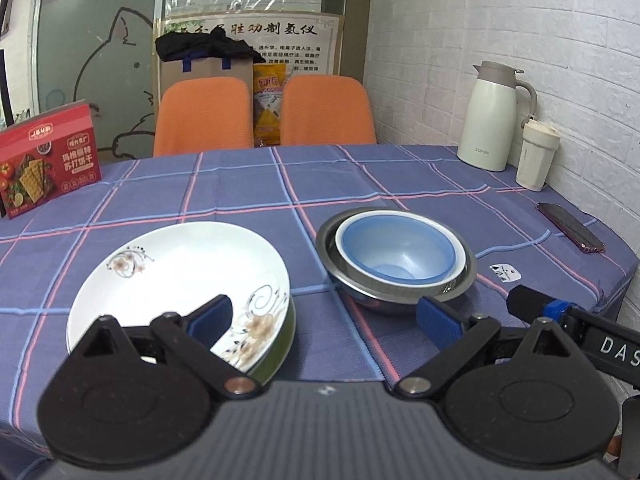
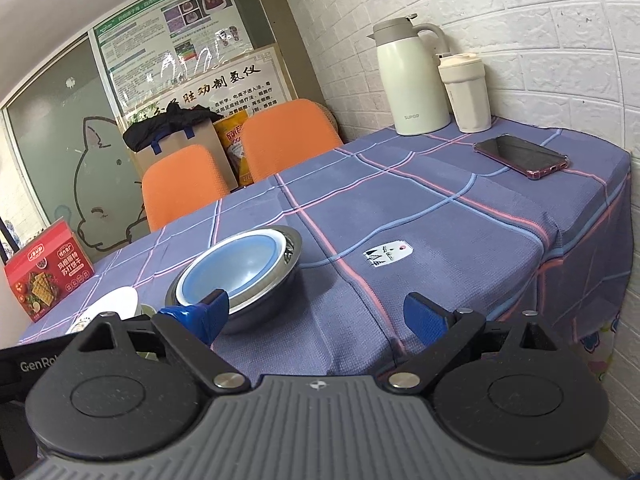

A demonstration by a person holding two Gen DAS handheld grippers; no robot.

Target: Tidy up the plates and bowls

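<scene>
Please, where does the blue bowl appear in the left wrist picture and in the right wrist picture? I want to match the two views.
Left wrist view: the blue bowl sits right of centre, nested inside the steel bowl.
Right wrist view: the blue bowl is left of centre, in the same steel bowl, just beyond the left finger of the tongs.
Shared landmark: the white thermos jug by the brick wall.
</scene>
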